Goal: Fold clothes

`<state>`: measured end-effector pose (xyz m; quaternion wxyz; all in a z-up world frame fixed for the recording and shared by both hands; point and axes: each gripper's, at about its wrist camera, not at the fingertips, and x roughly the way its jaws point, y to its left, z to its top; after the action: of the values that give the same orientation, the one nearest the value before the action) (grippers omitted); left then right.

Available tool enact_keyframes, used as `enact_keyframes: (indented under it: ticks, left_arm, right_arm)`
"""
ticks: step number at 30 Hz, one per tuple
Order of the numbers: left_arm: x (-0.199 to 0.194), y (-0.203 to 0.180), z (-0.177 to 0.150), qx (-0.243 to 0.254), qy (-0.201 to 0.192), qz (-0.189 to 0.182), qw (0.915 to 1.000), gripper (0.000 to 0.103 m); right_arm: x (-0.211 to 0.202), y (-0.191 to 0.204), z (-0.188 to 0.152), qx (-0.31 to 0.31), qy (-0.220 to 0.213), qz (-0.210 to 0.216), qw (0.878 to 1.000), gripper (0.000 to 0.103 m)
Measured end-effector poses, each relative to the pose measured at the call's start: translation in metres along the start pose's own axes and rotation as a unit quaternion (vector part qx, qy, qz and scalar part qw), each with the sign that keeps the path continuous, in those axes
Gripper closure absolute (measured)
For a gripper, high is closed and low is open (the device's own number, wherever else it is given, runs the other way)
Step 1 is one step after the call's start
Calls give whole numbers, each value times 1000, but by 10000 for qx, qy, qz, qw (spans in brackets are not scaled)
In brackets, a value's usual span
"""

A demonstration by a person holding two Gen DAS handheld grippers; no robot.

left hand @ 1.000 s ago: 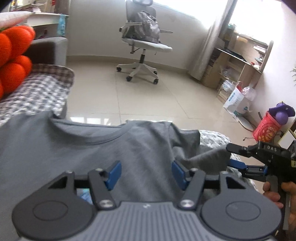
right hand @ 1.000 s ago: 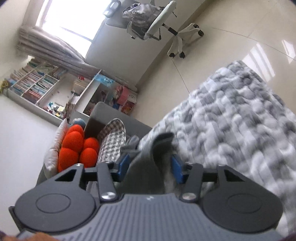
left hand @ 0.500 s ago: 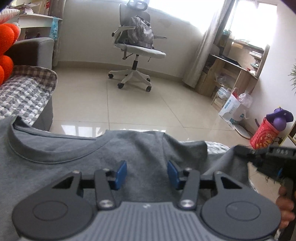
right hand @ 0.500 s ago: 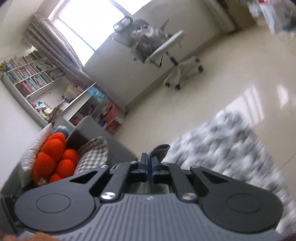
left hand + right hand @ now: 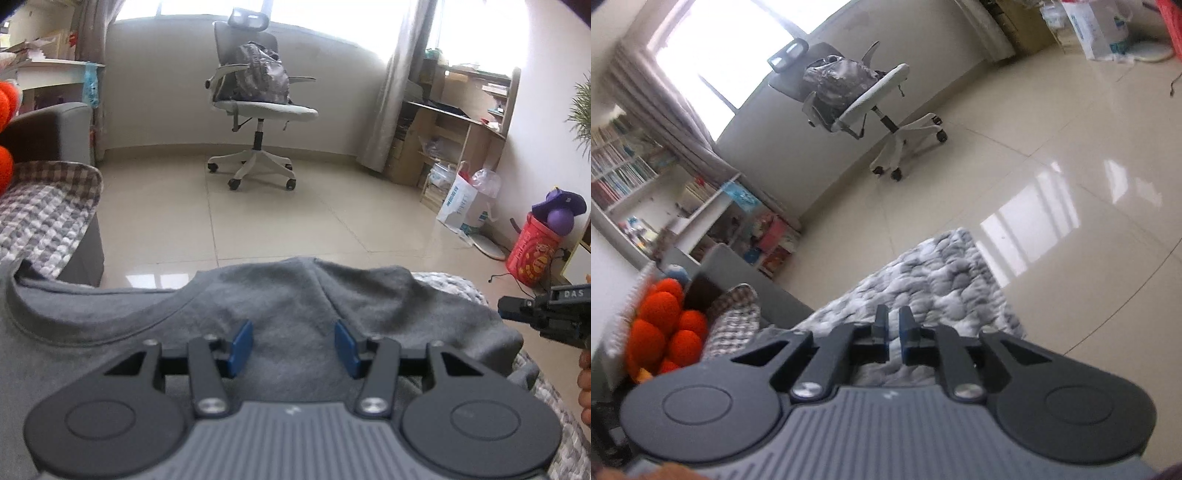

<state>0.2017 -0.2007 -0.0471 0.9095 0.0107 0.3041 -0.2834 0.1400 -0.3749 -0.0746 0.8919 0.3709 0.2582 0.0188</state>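
A grey T-shirt (image 5: pixel 295 291) lies spread on a grey-white knitted blanket (image 5: pixel 931 273), its collar (image 5: pixel 92 325) to the left. My left gripper (image 5: pixel 293 347) hovers low over the shirt's middle. It is open, its blue pads (image 5: pixel 240 347) wide apart with only cloth beneath them. My right gripper (image 5: pixel 893 326) points out over the blanket's far edge. Only a narrow gap separates its fingers, and no cloth shows in it. In the left wrist view the right gripper (image 5: pixel 509 308) sits just beyond the shirt's bunched right sleeve (image 5: pixel 480 328), held by a hand (image 5: pixel 583 384).
Tiled floor (image 5: pixel 295 214) lies beyond the blanket, with a white office chair (image 5: pixel 258 110) carrying a bag. A grey sofa with a checked throw (image 5: pixel 48 206) and orange cushions (image 5: pixel 665 332) is on the left. Shelves, bags and a red bucket (image 5: pixel 532 254) line the right wall.
The right gripper shut on the sleeve half a second ago; now its fingers are slightly apart and no cloth is in them. The left gripper moved forward over the shirt, staying open.
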Motion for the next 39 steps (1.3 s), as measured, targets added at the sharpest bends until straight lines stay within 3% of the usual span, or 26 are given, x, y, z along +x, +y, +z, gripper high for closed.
enact_keyframes:
  ticks: [3,4,5,6,10,13,21,27,31,33,34,35,36,39]
  left_arm:
    - [2,-2,4,30,5,-119,9999,57]
    - [2,-2,5,24,-1,-176,9998,61]
    - [2,-3,6,18,-8,-232,9997,62]
    - [1,-4,7,12,-10,-302,9995,62]
    - [-4,-8,4,10,-29,-511,9987,70]
    - [-14,-14,-2,20,-66,-820,9966,71]
    - [-43,-61,-22,935,-96,-1613,9824,70]
    - [-40,-81,-30,1350,148,-1885,9726,60]
    - [-30,-96,-35,1621,361,-1790,9697,59]
    - [-27,-104,-40,1790,347,-1651,9693,62]
    - [-28,-108,-43,1887,301,-1567,9690,80]
    - [-29,-112,-46,1991,242,-1486,9683,95]
    - [-32,-116,-49,2091,121,-1392,9678,95]
    - [-49,-121,-52,2188,-432,-1475,9636,98]
  right_arm:
    - [-5,7,-2,-4,92,157,9998,84]
    - [-7,10,-3,2,112,224,9997,77]
    - [-10,13,-3,9,131,291,9995,57]
    - [-13,15,-6,-17,145,353,9993,51]
    - [-24,25,-14,-143,212,573,9980,51]
    - [-20,29,-14,-214,298,599,9975,51]
    - [-2,30,-11,-243,344,483,9979,56]
    - [8,31,-11,-281,368,465,9978,60]
    - [14,32,-10,-366,361,410,9978,63]
    - [18,33,-10,-440,343,342,9979,70]
    - [21,34,-10,-485,330,305,9978,74]
    - [22,34,-11,-546,318,270,9976,91]
    - [23,35,-11,-646,301,220,9972,98]
    - [14,43,-10,-952,-38,63,9954,99]
